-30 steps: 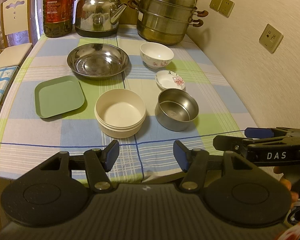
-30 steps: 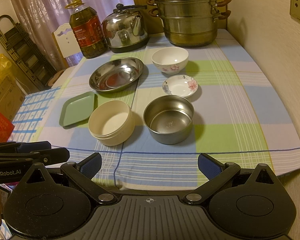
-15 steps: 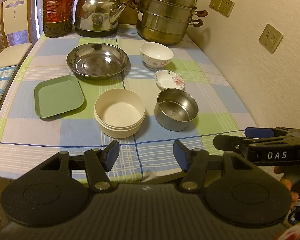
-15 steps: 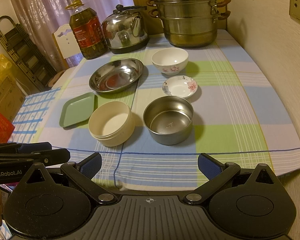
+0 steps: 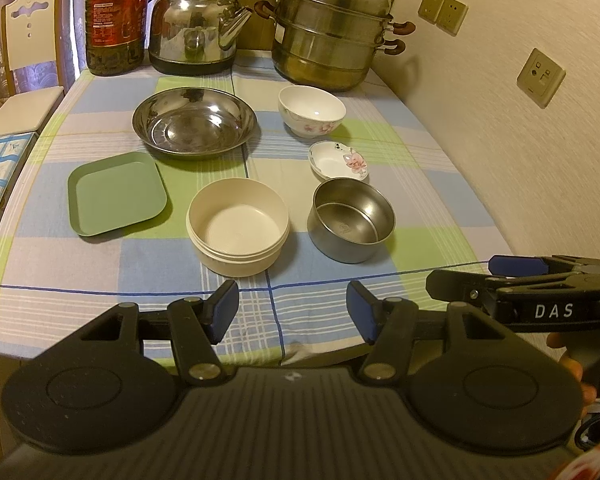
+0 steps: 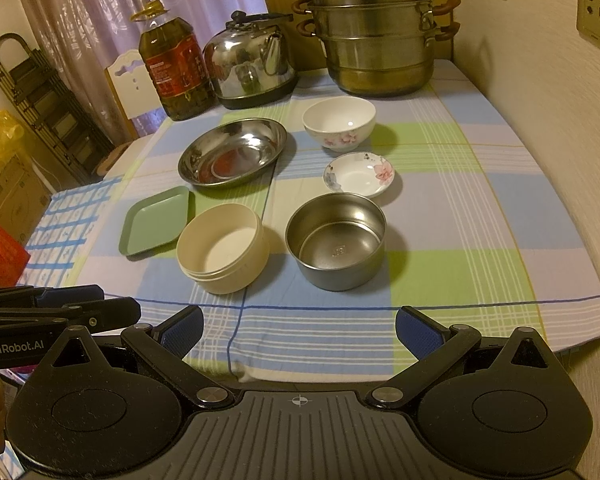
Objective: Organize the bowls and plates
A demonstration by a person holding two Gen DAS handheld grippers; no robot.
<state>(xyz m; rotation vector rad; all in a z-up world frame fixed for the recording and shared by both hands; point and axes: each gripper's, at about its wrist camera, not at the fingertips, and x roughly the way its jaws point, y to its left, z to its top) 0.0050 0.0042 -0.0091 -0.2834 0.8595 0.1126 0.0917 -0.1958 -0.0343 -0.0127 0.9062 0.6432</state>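
Observation:
On the checked tablecloth lie a green square plate (image 5: pixel 118 193) (image 6: pixel 156 220), a wide steel plate (image 5: pixel 195 122) (image 6: pixel 233 151), a cream bowl (image 5: pixel 238 226) (image 6: pixel 222 247), a steel bowl (image 5: pixel 351 219) (image 6: pixel 336 234), a small flowered saucer (image 5: pixel 338 160) (image 6: pixel 360 174) and a white flowered bowl (image 5: pixel 312 110) (image 6: pixel 339 122). My left gripper (image 5: pixel 291 310) hovers open at the table's near edge, below the cream bowl. My right gripper (image 6: pixel 299 330) is open too, short of the steel bowl. Both hold nothing. Each gripper shows at the other view's side.
At the table's far end stand an oil bottle (image 5: pixel 116 20) (image 6: pixel 174 68), a steel kettle (image 5: pixel 196 36) (image 6: pixel 250 66) and a stacked steamer pot (image 5: pixel 332 40) (image 6: pixel 376 36). A wall (image 5: pixel 520 140) runs along the right. A chair (image 5: pixel 28 52) stands at the left.
The left view has drifted slightly closer to the table. Neither gripper has changed its opening and no dish has moved.

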